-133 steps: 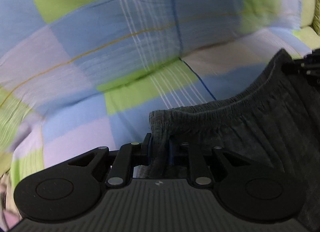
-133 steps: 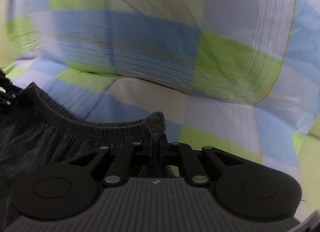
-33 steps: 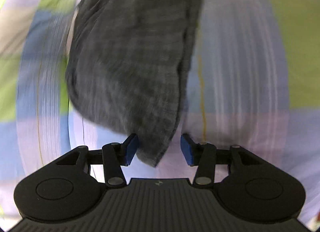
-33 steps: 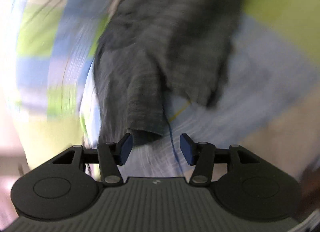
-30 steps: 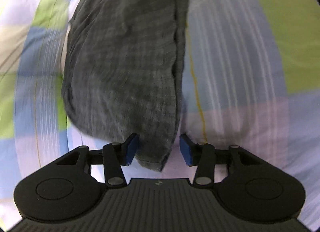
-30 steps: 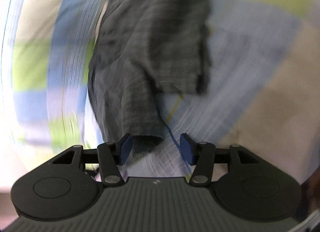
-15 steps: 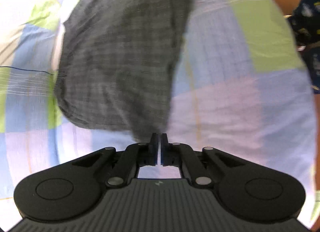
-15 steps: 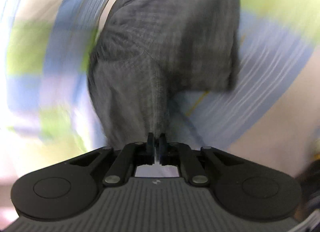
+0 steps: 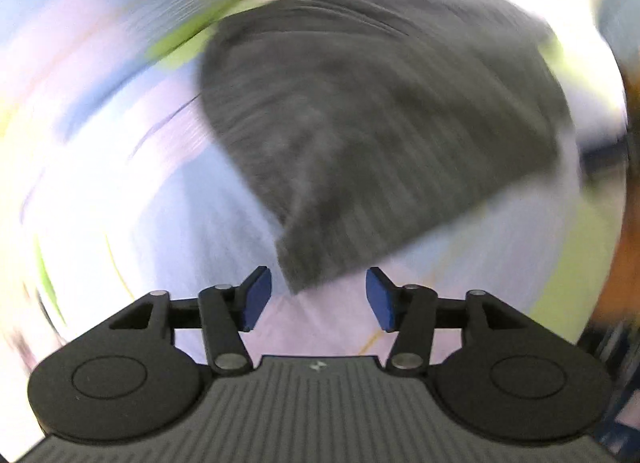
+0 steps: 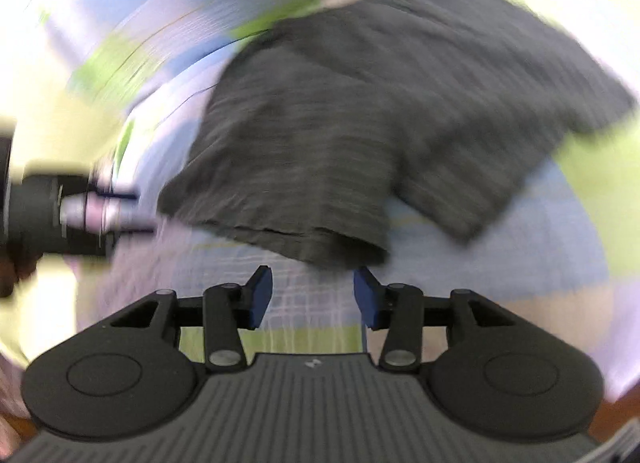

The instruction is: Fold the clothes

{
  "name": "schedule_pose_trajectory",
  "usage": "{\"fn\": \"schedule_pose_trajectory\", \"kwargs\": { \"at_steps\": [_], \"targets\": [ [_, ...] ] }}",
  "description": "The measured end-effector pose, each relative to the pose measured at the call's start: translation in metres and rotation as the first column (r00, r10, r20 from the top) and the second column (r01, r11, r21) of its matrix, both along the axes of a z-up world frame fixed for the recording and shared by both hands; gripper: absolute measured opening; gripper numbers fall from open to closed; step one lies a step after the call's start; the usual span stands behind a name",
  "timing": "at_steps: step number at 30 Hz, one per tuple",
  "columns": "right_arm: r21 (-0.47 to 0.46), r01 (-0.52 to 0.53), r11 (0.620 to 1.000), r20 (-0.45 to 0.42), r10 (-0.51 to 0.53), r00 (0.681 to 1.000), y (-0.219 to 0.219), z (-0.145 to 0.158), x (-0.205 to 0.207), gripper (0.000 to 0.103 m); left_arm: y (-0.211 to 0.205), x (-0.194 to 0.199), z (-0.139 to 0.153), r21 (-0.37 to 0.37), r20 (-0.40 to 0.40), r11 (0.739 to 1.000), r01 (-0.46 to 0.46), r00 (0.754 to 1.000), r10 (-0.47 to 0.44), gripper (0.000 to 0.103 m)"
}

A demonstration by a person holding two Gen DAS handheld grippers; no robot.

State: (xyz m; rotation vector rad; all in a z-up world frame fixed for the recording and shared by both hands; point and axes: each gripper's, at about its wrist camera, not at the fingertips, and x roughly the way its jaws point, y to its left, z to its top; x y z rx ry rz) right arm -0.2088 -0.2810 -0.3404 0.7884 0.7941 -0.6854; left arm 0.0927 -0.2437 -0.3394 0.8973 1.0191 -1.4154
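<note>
Though both views are smeared with blur, the dark grey garment [image 9: 384, 119] can be made out lying folded on the checked bedsheet [image 9: 120, 199] of blue, green and pale lilac. The left gripper [image 9: 319, 300] has its blue-padded fingers spread apart, a corner of the cloth just ahead of the gap; the right gripper [image 10: 313, 296] is likewise spread wide, the garment's hem [image 10: 304, 239] just beyond its tips; nothing is held by either.

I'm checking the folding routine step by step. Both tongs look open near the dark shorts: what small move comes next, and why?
Probably ease the right tongs forward onto the nearest hem of the dark shorts; it lies just ahead of the open jaws, on the checked sheet.
</note>
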Motion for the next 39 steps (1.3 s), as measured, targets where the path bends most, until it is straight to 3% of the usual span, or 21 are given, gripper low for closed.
{"fn": "schedule_pose_trajectory", "kwargs": {
  "at_steps": [2, 5, 7, 8, 9, 10, 11, 12, 13, 19, 21, 23, 26, 28, 29, 30, 32, 35, 38, 39],
  "targets": [
    [-0.123, -0.092, 0.988, -0.073, 0.084, 0.994, 0.004, 0.002, 0.012, 0.041, -0.005, 0.014, -0.016, 0.029, -0.102, 0.99, -0.141, 0.984, 0.143, 0.058],
    [-0.164, -0.089, 0.982, -0.12, 0.069, 0.99, -0.001, -0.002, 0.013, 0.05, -0.008, 0.027, -0.036, 0.052, -0.215, 0.958, -0.281, 0.934, 0.285, 0.058],
    [-0.126, -0.032, 0.991, -0.088, 0.021, 0.996, -0.009, -0.01, 0.006, 0.058, -0.008, 0.03, -0.042, 0.048, -0.254, 0.946, -0.32, 0.912, 0.321, 0.054],
    [-0.095, 0.002, 0.995, -0.066, -0.009, 0.998, -0.014, -0.016, 0.003, 0.058, -0.007, 0.028, -0.042, 0.039, -0.265, 0.947, -0.319, 0.91, 0.318, 0.018],
    [-0.058, 0.022, 0.998, -0.04, -0.024, 0.999, -0.018, -0.021, 0.003, 0.058, -0.007, 0.026, -0.041, 0.04, -0.273, 0.95, -0.309, 0.911, 0.308, 0.004],
    [-0.032, 0.033, 0.999, -0.014, -0.034, 0.999, -0.019, -0.025, 0.003, 0.055, -0.006, 0.024, -0.041, 0.041, -0.282, 0.953, -0.3, 0.912, 0.299, 0.004],
    [0.002, 0.046, 0.999, 0.023, -0.046, 0.999, -0.02, -0.031, 0.004, 0.031, -0.006, 0.022, -0.04, 0.042, -0.289, 0.956, -0.289, 0.913, 0.288, 0.003],
    [0.054, 0.06, 0.997, 0.073, -0.064, 0.995, -0.022, -0.039, 0.006, 0.012, -0.005, 0.021, -0.037, 0.041, -0.287, 0.96, -0.276, 0.917, 0.276, 0.003],
    [0.081, 0.071, 0.994, 0.067, -0.076, 0.995, -0.023, -0.042, 0.01, 0.002, -0.004, 0.019, -0.032, 0.041, -0.282, 0.966, -0.257, 0.924, 0.258, 0.003],
    [0.25, 0.119, 0.961, 0.096, -0.147, 0.984, -0.038, -0.023, -0.01, 0.001, 0.009, 0.023, 0.0, 0.081, -0.211, 0.985, -0.152, 0.963, 0.166, 0.007],
    [0.315, 0.097, 0.944, 0.119, -0.141, 0.983, -0.045, -0.012, -0.019, 0.001, 0.007, 0.02, -0.004, 0.127, -0.118, 0.989, -0.079, 0.989, 0.094, 0.007],
    [0.325, 0.081, 0.942, 0.101, -0.12, 0.988, -0.047, -0.013, -0.016, 0.004, 0.007, 0.014, -0.022, 0.214, 0.016, 0.977, -0.02, 1.0, 0.017, 0.009],
    [0.409, 0.001, 0.912, -0.011, 0.004, 1.0, -0.034, -0.039, 0.004, 0.008, 0.013, 0.007, -0.02, 0.214, 0.062, 0.977, 0.008, 0.998, -0.021, 0.009],
    [0.368, -0.024, 0.929, -0.018, 0.033, 0.999, -0.02, -0.033, 0.003, 0.008, 0.019, 0.0, -0.007, 0.178, 0.083, 0.984, 0.011, 0.996, -0.026, 0.009],
    [0.332, -0.032, 0.943, -0.026, 0.043, 0.999, -0.014, -0.028, 0.002, 0.014, 0.022, -0.006, 0.001, 0.144, 0.085, 0.989, 0.025, 0.996, -0.038, 0.012],
    [0.25, -0.03, 0.968, -0.048, 0.043, 0.998, -0.01, -0.018, 0.001, 0.015, 0.023, -0.012, 0.006, 0.118, 0.086, 0.992, 0.048, 0.995, -0.059, 0.016],
    [0.046, -0.067, 0.997, -0.102, 0.071, 0.992, -0.004, 0.0, 0.001, 0.017, 0.025, -0.037, 0.018, 0.028, 0.124, 0.988, 0.153, 0.98, -0.155, 0.042],
    [-0.134, -0.142, 0.981, -0.162, 0.12, 0.98, -0.001, 0.006, 0.008, 0.017, 0.019, -0.066, 0.007, 0.012, 0.223, 0.959, 0.283, 0.934, -0.279, 0.045],
    [-0.083, -0.058, 0.995, -0.103, 0.049, 0.994, -0.007, -0.006, 0.005, 0.017, 0.017, -0.083, -0.012, 0.044, 0.306, 0.921, 0.387, 0.872, -0.381, 0.045],
    [-0.065, -0.03, 0.997, -0.084, 0.025, 0.996, -0.009, -0.01, 0.004, 0.017, 0.016, -0.082, -0.016, 0.045, 0.311, 0.918, 0.395, 0.867, -0.388, 0.046]
  ]
}}
